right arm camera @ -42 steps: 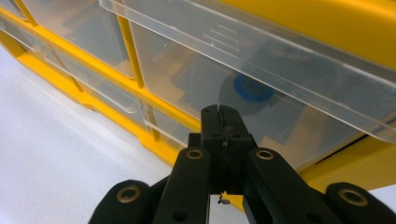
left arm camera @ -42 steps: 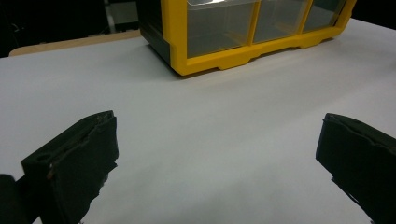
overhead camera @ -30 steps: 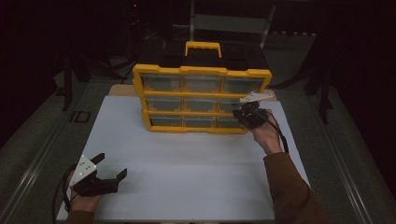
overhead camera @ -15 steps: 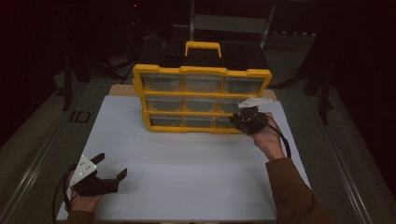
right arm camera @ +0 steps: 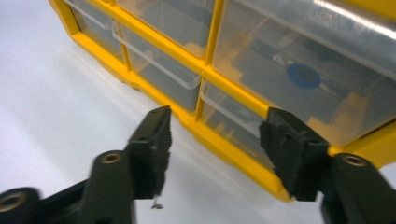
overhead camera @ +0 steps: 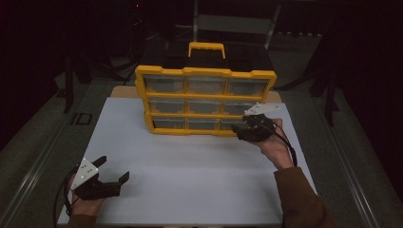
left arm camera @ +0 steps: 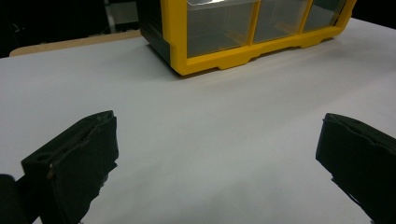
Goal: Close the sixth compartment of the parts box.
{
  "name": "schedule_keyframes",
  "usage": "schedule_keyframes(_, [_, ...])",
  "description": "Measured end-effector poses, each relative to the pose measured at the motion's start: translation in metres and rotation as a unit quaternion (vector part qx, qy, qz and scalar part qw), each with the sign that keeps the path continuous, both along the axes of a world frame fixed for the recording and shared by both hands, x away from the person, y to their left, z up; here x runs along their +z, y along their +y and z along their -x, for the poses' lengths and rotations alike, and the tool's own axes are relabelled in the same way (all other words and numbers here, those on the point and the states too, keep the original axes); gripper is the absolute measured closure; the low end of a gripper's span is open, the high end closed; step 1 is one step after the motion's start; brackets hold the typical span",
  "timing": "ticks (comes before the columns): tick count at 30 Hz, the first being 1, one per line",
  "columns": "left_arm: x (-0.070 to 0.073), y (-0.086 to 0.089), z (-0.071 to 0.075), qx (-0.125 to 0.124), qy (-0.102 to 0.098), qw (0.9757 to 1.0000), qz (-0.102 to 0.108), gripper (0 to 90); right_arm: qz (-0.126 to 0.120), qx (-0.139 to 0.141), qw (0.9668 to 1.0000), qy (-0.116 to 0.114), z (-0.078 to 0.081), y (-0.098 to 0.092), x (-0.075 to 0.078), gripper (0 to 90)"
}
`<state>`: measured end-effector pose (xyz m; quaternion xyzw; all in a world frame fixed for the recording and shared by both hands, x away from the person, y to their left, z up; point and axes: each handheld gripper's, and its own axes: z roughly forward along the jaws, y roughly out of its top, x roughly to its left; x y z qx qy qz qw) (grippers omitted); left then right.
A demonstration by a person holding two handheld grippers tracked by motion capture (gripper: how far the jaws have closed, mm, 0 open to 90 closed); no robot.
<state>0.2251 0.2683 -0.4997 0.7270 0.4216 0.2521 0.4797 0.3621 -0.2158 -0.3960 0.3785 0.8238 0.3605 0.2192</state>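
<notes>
A yellow organizer cabinet (overhead camera: 205, 97) with clear drawers and a yellow handle stands upright at the back of the white table; its frame also shows (left arm camera: 210, 60) (right arm camera: 212, 28). My right gripper (overhead camera: 236, 131) (right arm camera: 217, 135) sits just in front of the cabinet's lower right drawer (right arm camera: 231, 121). Its jaws have just been opening; they stand apart and nothing is gripped between them. One drawer holds a blue round piece (right arm camera: 303, 75). My left gripper (overhead camera: 114, 168) (left arm camera: 217, 154) rests open near the front left corner, over bare table.
The white tabletop (overhead camera: 190, 166) stretches between the two hands. A black case (overhead camera: 247, 57) lies behind the cabinet, with a metal frame (overhead camera: 233, 21) farther back. Dark floor surrounds the table.
My right hand has drawn a little away from the cabinet front toward the near side of the table. The left hand has stayed put.
</notes>
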Motion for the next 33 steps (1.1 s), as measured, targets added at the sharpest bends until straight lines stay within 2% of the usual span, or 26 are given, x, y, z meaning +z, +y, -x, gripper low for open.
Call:
schedule_keyframes(3, [0.000, 0.000, 0.000, 0.000, 0.001, 1.0000, -0.001, 0.0, -0.010, -0.007, 0.9999, 0.005, 0.002, -0.004, -0.004, 29.0])
schedule_keyframes(6, [0.000, 0.000, 0.000, 0.001, 0.001, 1.0000, -0.001, 0.0, -0.022, -0.014, 0.9996, 0.008, 0.005, -0.008, -0.006, 22.3])
schedule_keyframes(9, [0.000, 0.000, 0.000, 0.001, 0.001, 1.0000, -0.001, 0.0, -0.021, -0.016, 0.9997, 0.004, 0.009, -0.009, -0.007, 17.1])
schedule_keyframes(16, [0.000, 0.001, 0.001, 0.002, -0.002, 1.0000, 0.001, 0.0, -0.022, -0.010, 0.9997, -0.009, 0.020, -0.011, -0.009, 14.3])
schedule_keyframes(20, [0.000, 0.001, 0.001, 0.002, -0.002, 1.0000, 0.001, 0.0, -0.033, -0.014, 0.9993, -0.009, 0.025, -0.015, -0.013, 13.9])
schedule_keyframes(33, [0.001, 0.002, 0.003, 0.005, -0.005, 1.0000, 0.002, 0.0, -0.046, -0.018, 0.9984, -0.026, 0.044, -0.024, -0.021, 11.2])
